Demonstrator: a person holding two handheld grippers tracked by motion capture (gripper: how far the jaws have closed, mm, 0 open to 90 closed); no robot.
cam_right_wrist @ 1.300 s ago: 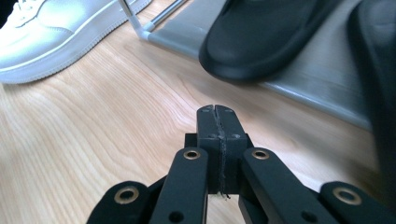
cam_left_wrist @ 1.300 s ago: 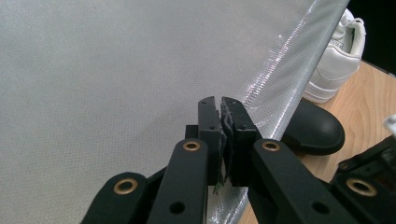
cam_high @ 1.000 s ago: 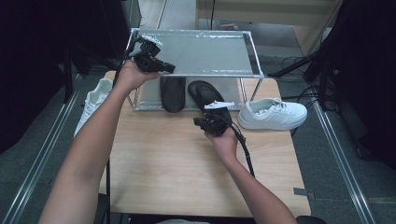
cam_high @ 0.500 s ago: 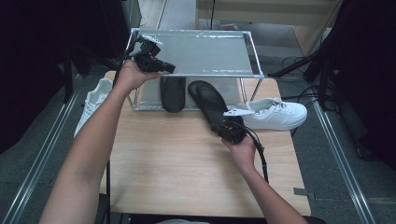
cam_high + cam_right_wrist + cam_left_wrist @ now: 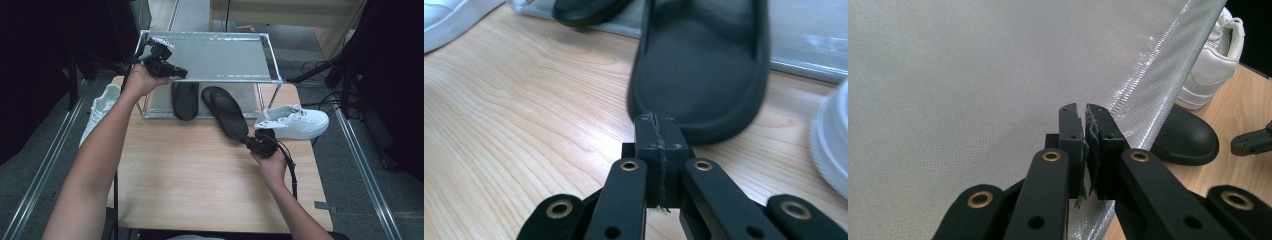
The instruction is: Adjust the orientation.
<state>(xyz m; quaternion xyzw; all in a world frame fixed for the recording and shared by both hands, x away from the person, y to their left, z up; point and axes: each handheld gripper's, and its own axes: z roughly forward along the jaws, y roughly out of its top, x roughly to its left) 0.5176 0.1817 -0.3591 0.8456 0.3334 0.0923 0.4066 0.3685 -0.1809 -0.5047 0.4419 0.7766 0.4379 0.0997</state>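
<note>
Black slipper (image 5: 225, 112) pulled outward by right gripper (image 5: 254, 143).

A matt black rubbery flat sandal (image 5: 226, 111) lies on the pale wood-grain worktop (image 5: 190, 180), whose surface looks smooth with a faint sheen. The silver metal-framed shelf (image 5: 973, 75) carries a finely dotted, dull grey sheet edged with glossy tape. The white smooth leather-look sneaker (image 5: 295, 121) contrasts with the black matt plastic gripper (image 5: 657, 122).

Matte black foam slipper (image 5: 226, 111), second black slipper (image 5: 185, 99), white leather sneaker (image 5: 295, 121), light wood-grain tabletop (image 5: 190, 175), grey speckled metal shelf (image 5: 220, 55).
</note>
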